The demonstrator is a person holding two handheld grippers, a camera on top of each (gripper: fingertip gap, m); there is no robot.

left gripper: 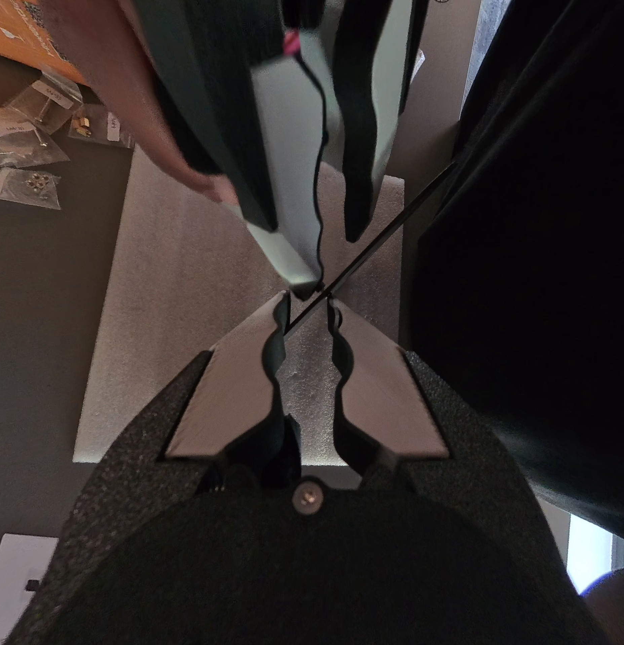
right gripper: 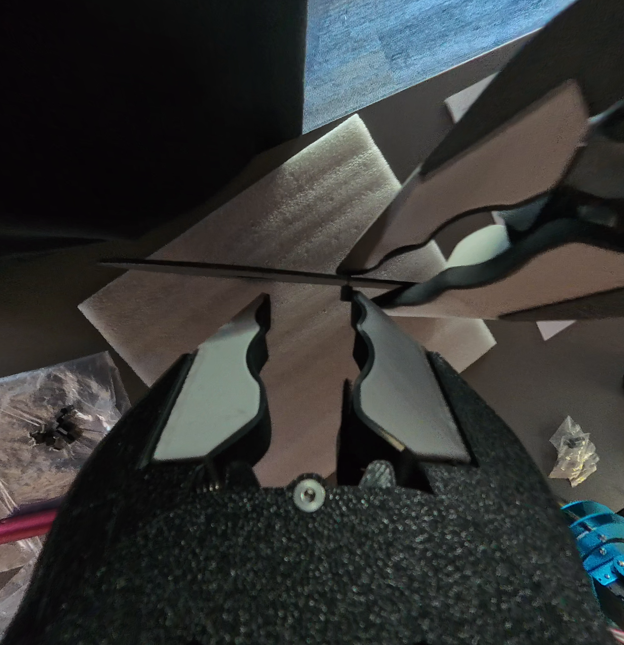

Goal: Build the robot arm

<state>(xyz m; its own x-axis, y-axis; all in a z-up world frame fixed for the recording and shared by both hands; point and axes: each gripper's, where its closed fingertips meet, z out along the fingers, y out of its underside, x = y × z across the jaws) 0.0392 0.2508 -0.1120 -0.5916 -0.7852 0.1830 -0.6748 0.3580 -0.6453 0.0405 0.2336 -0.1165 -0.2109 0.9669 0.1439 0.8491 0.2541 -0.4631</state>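
1. Facing each other tip to tip over a pale foam pad, your left gripper and right gripper nearly meet above the pad's middle.
2. Thin black rod: its long axis runs slantwise across your left gripper's line, from the dark mass on the right down into the gap between that gripper's tips. Its near end lies against the inner face of one finger. In the right wrist view the same rod runs level, crossing just beyond your right gripper's tips.
3. Left gripper: narrow gap, with the rod passing through it; you cannot tell whether the rod is pinched or merely resting there.
4. Right gripper: moderately spread, nothing between its fingers. A small black piece sits by one tip, just beside the rod, and a thin black wire hangs down to it.
5. Nearer hand: your left, since the rod lies within its gap.
6. Surroundings: clear bags of small parts lie well apart on the dark tabletop.
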